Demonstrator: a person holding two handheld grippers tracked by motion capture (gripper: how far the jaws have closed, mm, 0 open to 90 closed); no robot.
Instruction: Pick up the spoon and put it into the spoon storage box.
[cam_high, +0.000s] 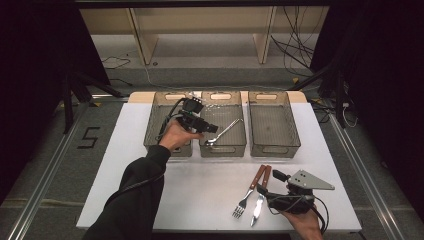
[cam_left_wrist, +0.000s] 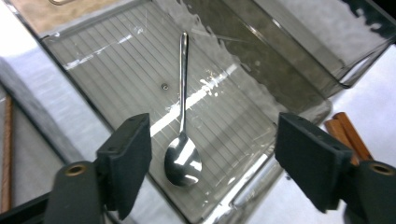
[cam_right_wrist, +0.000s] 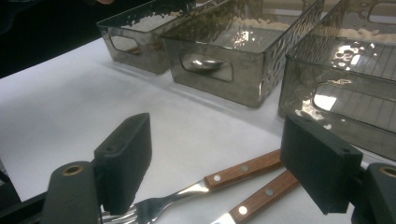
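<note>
A steel spoon (cam_high: 223, 132) lies in the middle one of three clear grey bins (cam_high: 222, 149), its bowl toward the near wall. My left gripper (cam_high: 210, 127) hovers over that bin's left edge, open. In the left gripper view the spoon (cam_left_wrist: 183, 140) lies on the ribbed floor below the spread jaws of the left gripper (cam_left_wrist: 212, 163), untouched. At the front right, a fork (cam_high: 248, 193) and a knife (cam_high: 261, 195) with wooden handles lie side by side. My right gripper (cam_high: 270, 182) rests beside them, open; its view shows the fork (cam_right_wrist: 205, 186) and knife (cam_right_wrist: 261, 193) just beyond the right gripper (cam_right_wrist: 217, 172).
The left bin (cam_high: 152, 135) and right bin (cam_high: 274, 125) stand either side of the middle one along the far edge of the white tabletop (cam_high: 200, 185). A dark floor and shelving lie beyond the table.
</note>
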